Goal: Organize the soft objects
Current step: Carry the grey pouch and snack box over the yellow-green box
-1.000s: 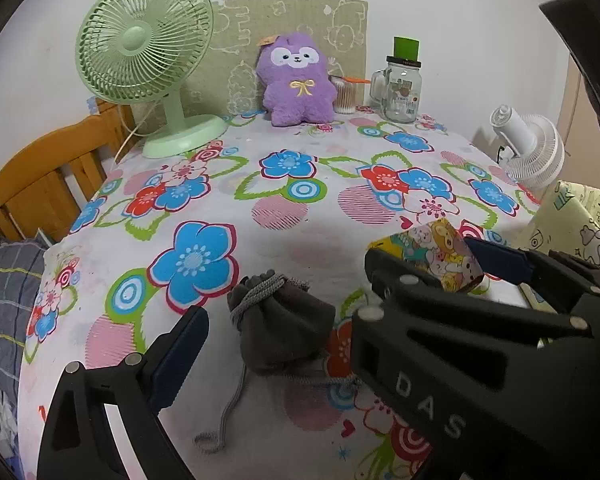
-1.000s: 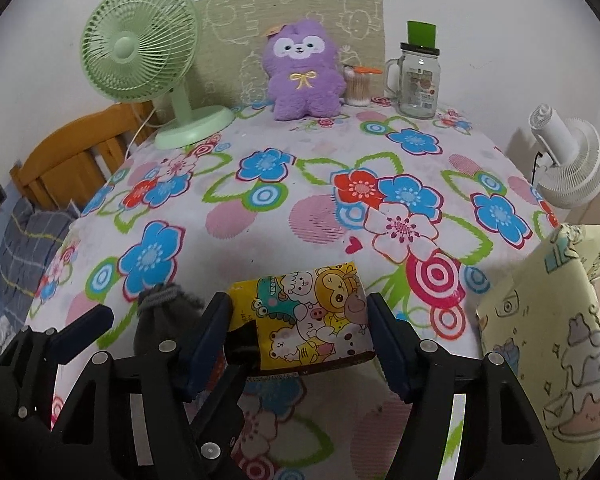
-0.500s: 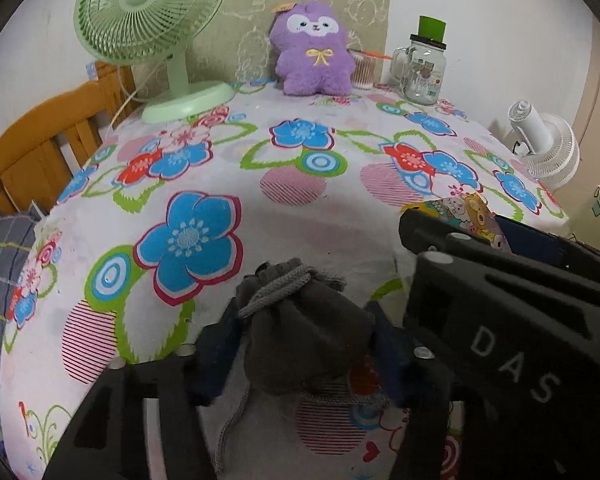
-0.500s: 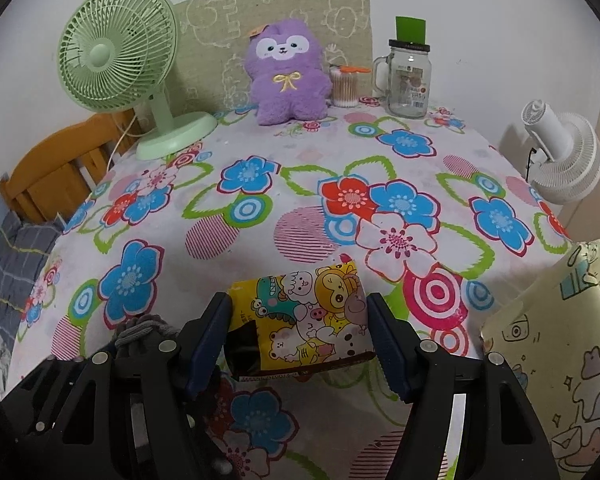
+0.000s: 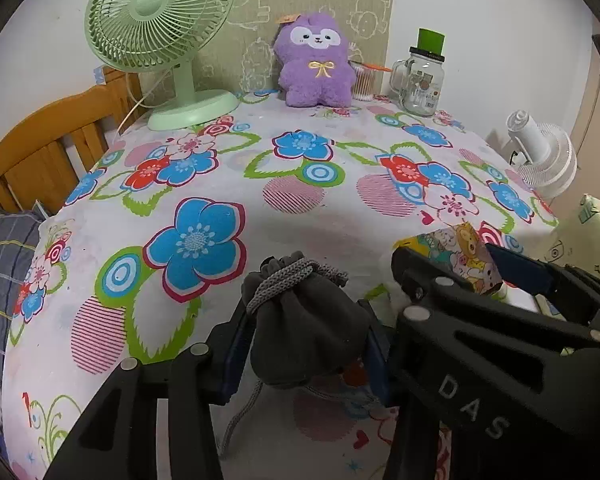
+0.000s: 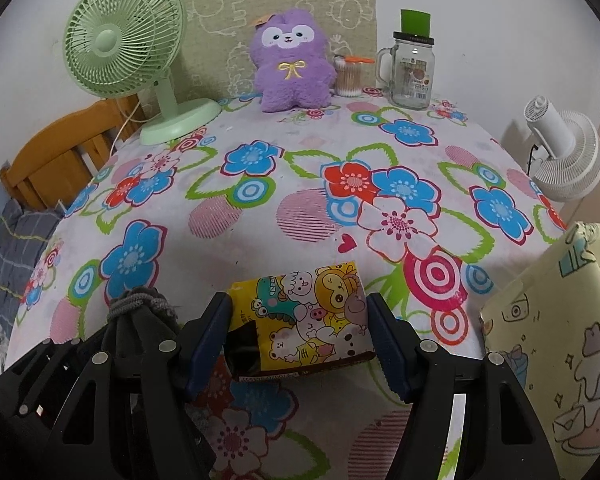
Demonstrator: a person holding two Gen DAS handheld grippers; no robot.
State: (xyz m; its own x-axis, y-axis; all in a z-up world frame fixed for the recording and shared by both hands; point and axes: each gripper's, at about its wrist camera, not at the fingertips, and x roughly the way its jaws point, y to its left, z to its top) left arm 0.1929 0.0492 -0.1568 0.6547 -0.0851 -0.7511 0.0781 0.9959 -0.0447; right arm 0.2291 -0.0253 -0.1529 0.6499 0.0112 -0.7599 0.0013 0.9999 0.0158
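The left gripper (image 5: 306, 340) is closed around a grey drawstring pouch (image 5: 304, 328); its blue pads press the pouch on both sides. The pouch is tied shut at the top with a grey cord (image 5: 284, 276), so what is inside cannot be seen. One end of the cord hangs down to the flowered tablecloth (image 5: 300, 216). The right gripper (image 6: 298, 332) pinches a cartoon-printed packet (image 6: 308, 324) between its two blue pads. The packet is held just above the near part of the tablecloth, and its dark end faces the camera. The two grippers are close beside each other, the pouch on the left and the packet on the right.

At the far edge of the table sits a purple plush toy (image 6: 292, 68). Just beside it stands a small clear holder with cotton swabs (image 6: 348, 78) in it, and next to that a glass mug jar (image 6: 412, 76) with a green straw top; the jar looks empty. A green fan (image 6: 124, 56) stands at the far left. A white fan (image 6: 564, 160) is at the right, off the table. A pale yellow printed bag (image 6: 552, 344) stands at the near right edge; its inside is not visible
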